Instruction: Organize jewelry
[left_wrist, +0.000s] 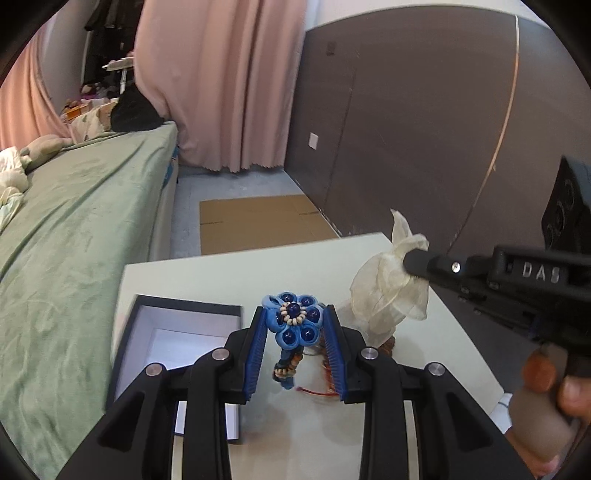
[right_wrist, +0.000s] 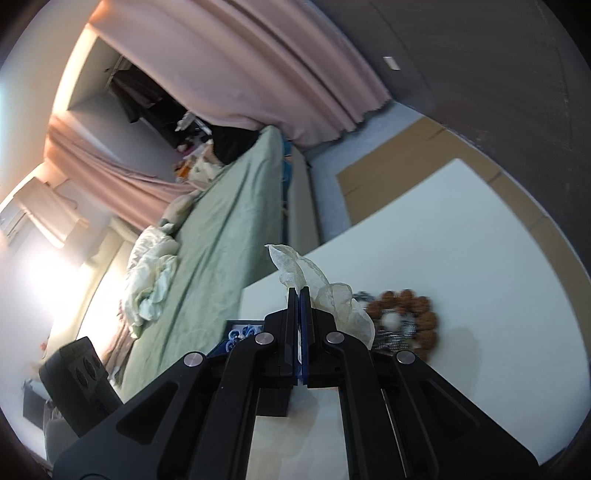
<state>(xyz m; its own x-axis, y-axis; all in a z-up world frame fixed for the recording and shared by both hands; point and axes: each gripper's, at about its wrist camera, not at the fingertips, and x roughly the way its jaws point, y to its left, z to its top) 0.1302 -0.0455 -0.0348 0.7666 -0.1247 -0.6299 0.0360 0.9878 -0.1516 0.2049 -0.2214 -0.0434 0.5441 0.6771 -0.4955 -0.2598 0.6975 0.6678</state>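
Note:
A blue flower bracelet (left_wrist: 295, 322) with dark blue beads hangs between the blue pads of my left gripper (left_wrist: 294, 312), which is shut on it above the white table (left_wrist: 221, 275). Its beaded band dangles below the flower. My right gripper (right_wrist: 299, 292) is shut on the gathered neck of a cream organza pouch (right_wrist: 332, 299); in the left wrist view the right gripper (left_wrist: 408, 263) holds the pouch (left_wrist: 384, 295) up at the right. A brown bead bracelet (right_wrist: 406, 321) lies on the table under the pouch, blurred.
An open black box (left_wrist: 177, 332) with a white inside sits on the table's left part, just left of the left gripper. A green bed (left_wrist: 74, 221) runs along the left. Flat cardboard (left_wrist: 258, 221) lies on the floor beyond the table, beside a dark wall (left_wrist: 424, 129).

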